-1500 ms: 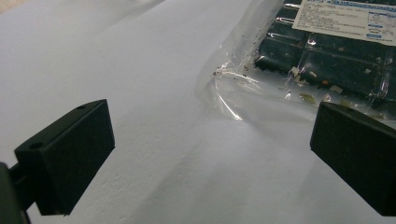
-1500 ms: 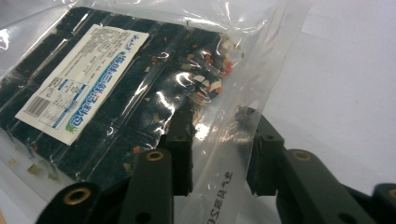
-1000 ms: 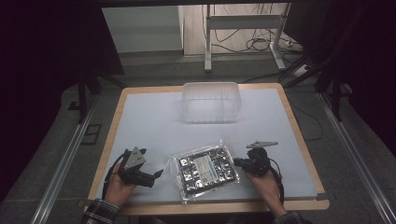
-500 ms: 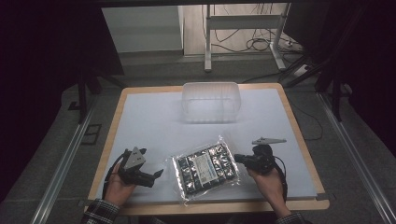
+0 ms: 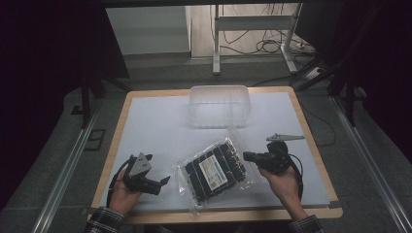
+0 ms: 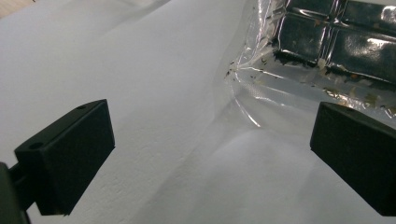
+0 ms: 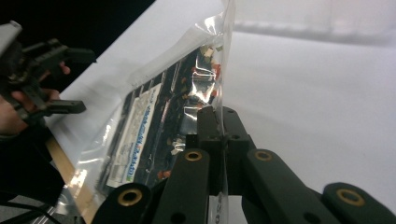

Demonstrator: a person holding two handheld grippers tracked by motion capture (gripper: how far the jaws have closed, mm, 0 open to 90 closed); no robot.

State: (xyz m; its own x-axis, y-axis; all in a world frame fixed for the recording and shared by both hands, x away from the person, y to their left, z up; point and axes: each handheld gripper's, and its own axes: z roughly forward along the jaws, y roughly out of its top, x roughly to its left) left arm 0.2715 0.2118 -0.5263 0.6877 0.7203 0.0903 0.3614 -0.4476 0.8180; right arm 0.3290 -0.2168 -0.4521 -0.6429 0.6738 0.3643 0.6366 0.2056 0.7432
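Note:
A clear plastic bag (image 5: pixel 214 170) of dark blocks with a white label lies near the table's front edge, its right side lifted off the white sheet. My right gripper (image 5: pixel 248 156) is shut on the bag's clear edge; in the right gripper view the jaws pinch the film of the bag (image 7: pixel 154 121) at the gripper (image 7: pixel 218 116). My left gripper (image 5: pixel 165 180) rests at the front left, open, pointing at the bag's left edge. In the left gripper view the bag's corner (image 6: pixel 299 51) lies beyond the gripper (image 6: pixel 210 154), with nothing between the pads.
A clear plastic tub (image 5: pixel 219 105) stands at the back middle of the white-covered table (image 5: pixel 155 126). The wooden table rim (image 5: pixel 214 216) runs along the front. Bare white sheet lies between the tub and the bag. Dark floor and cables surround the table.
My right gripper has risen with the bag's right edge, tilting the bag up from the sheet and turning it. The left gripper has stayed in place.

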